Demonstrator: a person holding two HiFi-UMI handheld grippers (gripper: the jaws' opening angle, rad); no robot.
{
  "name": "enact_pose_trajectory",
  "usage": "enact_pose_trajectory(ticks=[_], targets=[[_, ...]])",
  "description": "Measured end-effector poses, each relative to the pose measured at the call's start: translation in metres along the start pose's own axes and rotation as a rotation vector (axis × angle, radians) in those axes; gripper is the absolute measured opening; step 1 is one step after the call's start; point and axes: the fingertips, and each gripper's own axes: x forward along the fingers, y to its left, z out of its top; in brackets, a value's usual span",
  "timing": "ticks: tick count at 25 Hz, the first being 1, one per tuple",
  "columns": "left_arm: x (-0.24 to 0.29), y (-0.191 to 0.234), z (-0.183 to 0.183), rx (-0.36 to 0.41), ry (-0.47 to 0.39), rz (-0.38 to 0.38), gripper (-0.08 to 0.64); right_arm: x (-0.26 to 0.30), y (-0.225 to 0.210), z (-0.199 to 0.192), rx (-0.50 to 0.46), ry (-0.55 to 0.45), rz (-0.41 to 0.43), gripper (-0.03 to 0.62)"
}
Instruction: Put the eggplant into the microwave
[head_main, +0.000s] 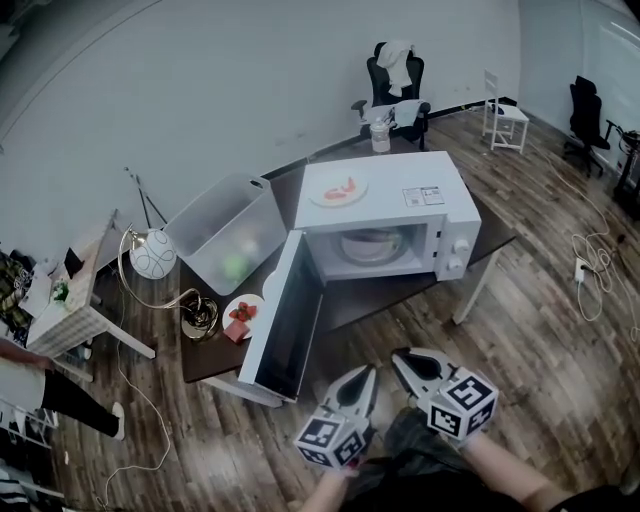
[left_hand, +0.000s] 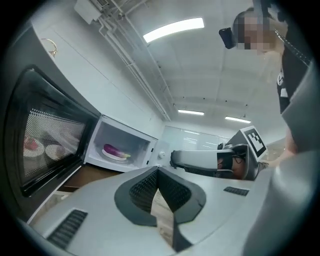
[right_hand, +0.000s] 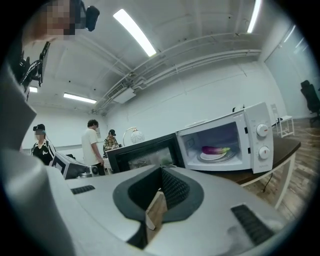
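Nearest the head camera, the left gripper and the right gripper are hovering side by side, each with its jaws pressed together and pinching nothing. The eggplant is already sitting inside the microwave, resting on a white plate in the middle of the cavity. It is straight ahead of both sets of fingertips and well apart from them. Its long axis is running crosswise to the way the fingers are pointing, with the green stem end facing the side of the control knobs. So the placing step is looking finished, and the coming move is probably turning on the door instead. That door is standing wide open, swung out towards the person on the hinge side, ahead and to the left of the left gripper's fingertips. The left gripper is lying nearer to the door's free edge than the right one, so a push from that side is seeming the more natural way to shut it.
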Motion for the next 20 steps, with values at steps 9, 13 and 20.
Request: enact_pose_trajectory(ticks=[9, 13, 20], targets=[[-0.029, -0.012, 0.019, 0.031, -0.048, 0.014, -0.006, -0.030, 0.025, 0.007, -0.021, -0.028, -0.004, 0.000], [-0.034, -0.014, 0.015, 0.031, -0.041, 0.018, -0.006, -0.032, 0.030, 0.008, -0.020, -0.037, 0.001, 0.000], [-0.032, -0.019, 0.017, 0.035, -0.045, 0.007, -0.006, -0.035, 0.032, 0.009, -0.014, -0.036, 0.005, 0.000]])
